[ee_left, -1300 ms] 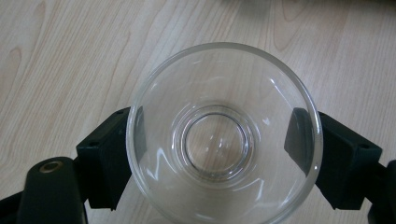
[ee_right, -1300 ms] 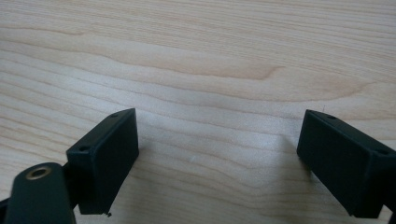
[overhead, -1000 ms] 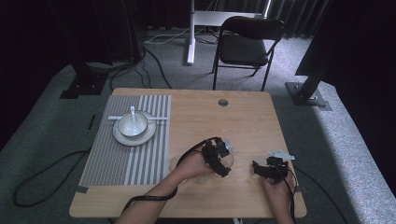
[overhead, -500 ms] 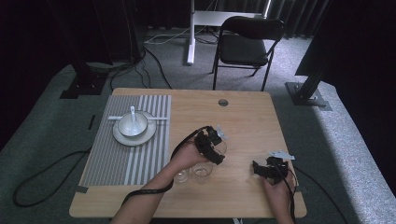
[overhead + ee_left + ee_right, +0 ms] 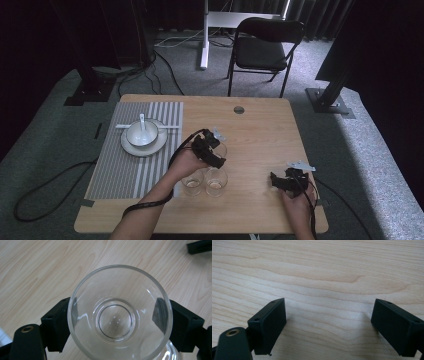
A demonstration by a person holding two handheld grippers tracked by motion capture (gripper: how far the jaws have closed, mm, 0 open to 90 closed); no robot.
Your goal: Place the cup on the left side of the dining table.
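My left gripper (image 5: 215, 151) is shut on a clear drinking glass (image 5: 120, 315), one jaw pressed to each side of it just below the rim. I look straight down into the glass, held over the middle of the wooden table (image 5: 260, 130). Two more clear glasses stand side by side on the table just in front of it, one on the left (image 5: 192, 182) and one on the right (image 5: 216, 180). My right gripper (image 5: 283, 181) rests low over the table near the front right. It is open (image 5: 328, 325), with bare wood between its jaws.
A grey striped placemat (image 5: 135, 165) covers the table's left part. On it stands a white plate (image 5: 131, 148) carrying a white bowl (image 5: 142, 133) with a spoon. A round cable hole (image 5: 239, 109) sits near the far edge. A black chair (image 5: 265, 47) stands beyond the table.
My left gripper has moved left and away from the person with a glass in its jaws, uncovering the two glasses on the table. The right gripper has stayed in place.
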